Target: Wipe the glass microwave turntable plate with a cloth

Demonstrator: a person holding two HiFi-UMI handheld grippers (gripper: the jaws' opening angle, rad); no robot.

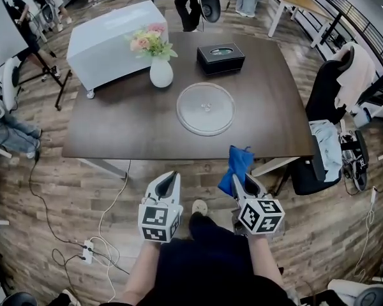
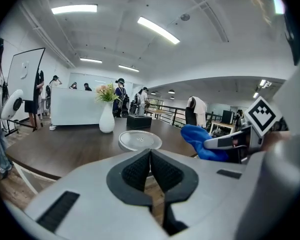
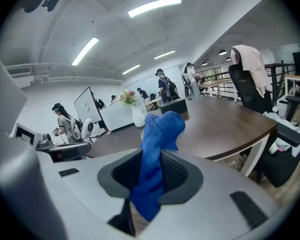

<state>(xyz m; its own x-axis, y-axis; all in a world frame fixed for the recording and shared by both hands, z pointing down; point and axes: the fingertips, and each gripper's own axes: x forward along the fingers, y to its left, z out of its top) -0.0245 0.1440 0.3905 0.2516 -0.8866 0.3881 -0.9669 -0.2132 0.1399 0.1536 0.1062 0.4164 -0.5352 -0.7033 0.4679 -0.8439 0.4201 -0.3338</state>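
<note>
- The right gripper (image 1: 237, 178) is clamped on a blue cloth (image 1: 239, 163), off the near edge of the dark table (image 1: 115, 123).
- The left gripper (image 1: 172, 178) has its jaws pressed together, empty.
- The glass turntable plate (image 1: 205, 108) lies flat on the table, near a white vase (image 1: 161, 72).

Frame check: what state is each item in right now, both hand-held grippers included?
Left hand-held gripper: shut, empty.
Right hand-held gripper: shut on the blue cloth.
Blue cloth: bunched, clamped between the jaws, off the table.
Glass turntable plate: flat on the table, nothing touching it.
Vase: upright, holding flowers.
</note>
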